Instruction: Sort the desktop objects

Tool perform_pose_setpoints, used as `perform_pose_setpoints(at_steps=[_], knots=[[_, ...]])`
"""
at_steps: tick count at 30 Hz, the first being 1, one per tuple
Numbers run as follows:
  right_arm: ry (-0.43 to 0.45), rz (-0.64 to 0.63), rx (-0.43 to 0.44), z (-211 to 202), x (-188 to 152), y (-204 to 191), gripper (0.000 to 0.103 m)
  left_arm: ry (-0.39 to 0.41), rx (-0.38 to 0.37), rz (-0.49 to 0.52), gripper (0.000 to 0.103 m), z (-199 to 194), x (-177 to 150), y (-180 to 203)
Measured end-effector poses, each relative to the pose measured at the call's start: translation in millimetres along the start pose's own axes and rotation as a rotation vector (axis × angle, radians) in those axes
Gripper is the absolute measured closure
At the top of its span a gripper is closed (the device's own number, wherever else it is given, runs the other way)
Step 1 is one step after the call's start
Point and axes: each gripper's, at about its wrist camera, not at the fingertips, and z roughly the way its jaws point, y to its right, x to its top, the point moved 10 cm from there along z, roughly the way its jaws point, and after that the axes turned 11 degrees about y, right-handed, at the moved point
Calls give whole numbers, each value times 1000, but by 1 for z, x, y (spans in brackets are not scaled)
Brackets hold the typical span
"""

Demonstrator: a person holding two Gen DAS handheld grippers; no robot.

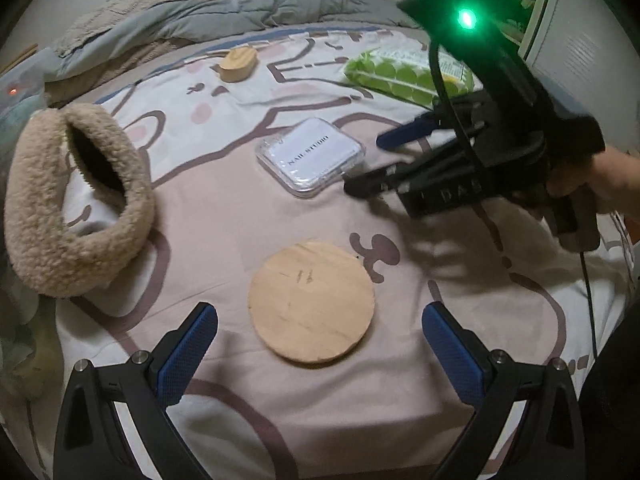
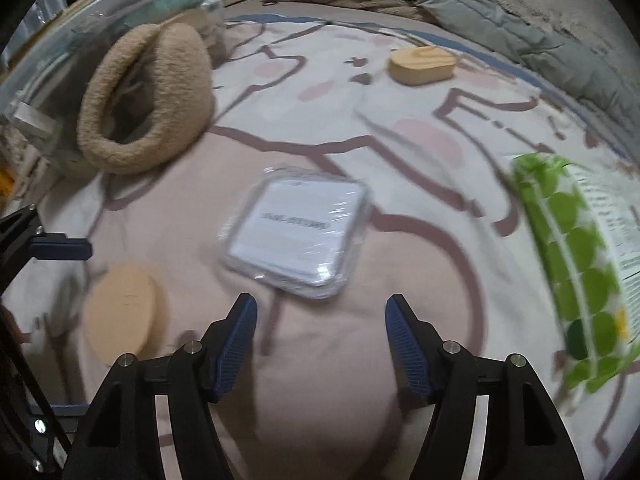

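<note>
A clear plastic case (image 1: 311, 156) with a white card inside is seen lying flat on the bed's patterned sheet (image 1: 224, 216), just above the middle of the left wrist view and at the centre of the right wrist view (image 2: 298, 232). Printed lettering is carried on the card, too blurred to be read with certainty.

Below the case in the left wrist view, a round wooden disc (image 1: 312, 302) is laid flat, apart from the case; in the right wrist view it is found at the lower left (image 2: 124, 314). A small wooden box with rounded ends (image 1: 239, 63) is placed in the upper middle of the left view, well apart from the case. A green dotted packet (image 1: 404, 74) is seen at the upper right there, and along the right edge of the right view (image 2: 576, 272). A fluffy beige ring-shaped item (image 1: 76, 204) is set at the left of the left view.

The left tongs (image 1: 320, 350) are spread wide at the bottom of their own frame, with the disc lying between and just beyond the blue pads, untouched. The right tongs (image 2: 320, 340) are parted too, nothing being pinched; the case lies just beyond their tips. In the left view, the right tongs (image 1: 370, 164) are held by a hand (image 1: 608, 184) at the right edge, tips close to the case's corner.

A crumpled grey duvet (image 1: 240, 4) is bunched along the top.
</note>
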Motion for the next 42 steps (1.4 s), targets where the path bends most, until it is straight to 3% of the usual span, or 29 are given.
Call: perform_pose_setpoints(at_steps=[5, 9, 12, 15, 22, 32, 42], knots=[[-5, 115, -57, 1, 4, 36, 35, -39, 3, 4, 0, 9, -7, 2], [6, 214, 3, -6, 6, 50, 35, -62, 4, -14, 0, 16, -15, -1], [36, 192, 21, -12, 11, 46, 34, -71, 10, -35, 0, 20, -17, -5], [56, 179, 37, -13, 16, 38, 22, -72, 9, -62, 0, 22, -16, -8], [58, 151, 61, -3, 30, 19, 21, -54, -2, -87, 3, 21, -10, -5], [37, 37, 61, 11, 41, -8, 21, -70, -8, -107, 35, 26, -10, -9], [-11, -53, -7, 30, 42, -23, 17, -58, -36, -118, 35, 16, -13, -15]])
